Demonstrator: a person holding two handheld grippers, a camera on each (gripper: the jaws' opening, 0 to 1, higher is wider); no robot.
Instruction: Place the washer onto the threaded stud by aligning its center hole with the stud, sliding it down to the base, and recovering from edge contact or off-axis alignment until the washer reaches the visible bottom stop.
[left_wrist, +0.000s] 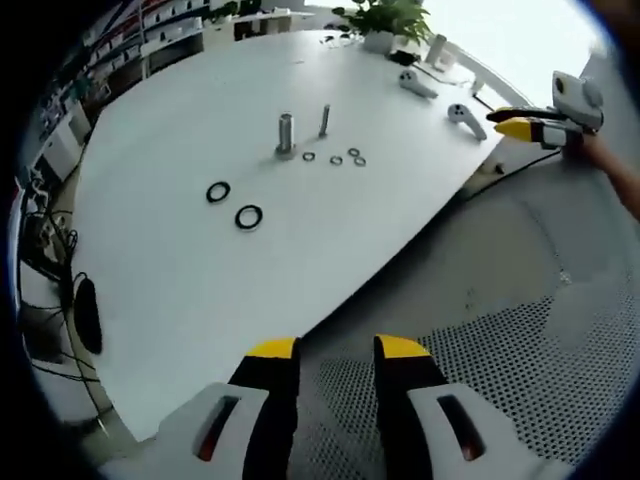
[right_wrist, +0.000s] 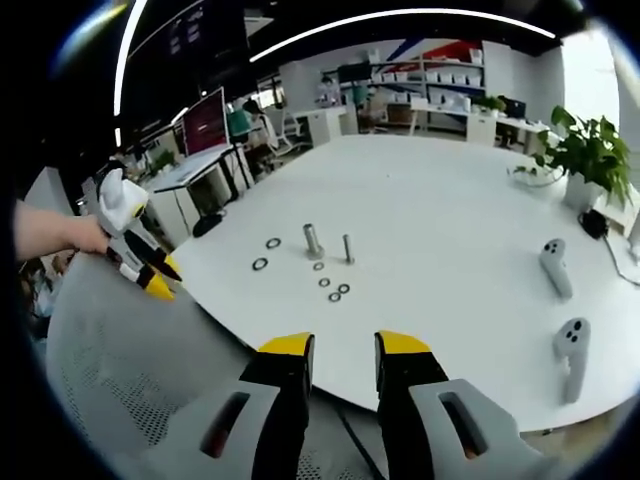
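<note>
Right now my left hand-held gripper (left_wrist: 336, 352) hangs over a perforated chair back (left_wrist: 520, 340), jaws parted and empty. My right hand-held gripper (right_wrist: 345, 347) is likewise open, holding nothing, just short of the white worktop (right_wrist: 450, 200). Well ahead of both stand two upright studs, a thick stud (left_wrist: 286, 133) and a thin stud (left_wrist: 324, 120), with loose washers (left_wrist: 248, 216) scattered flat beside them.
</note>
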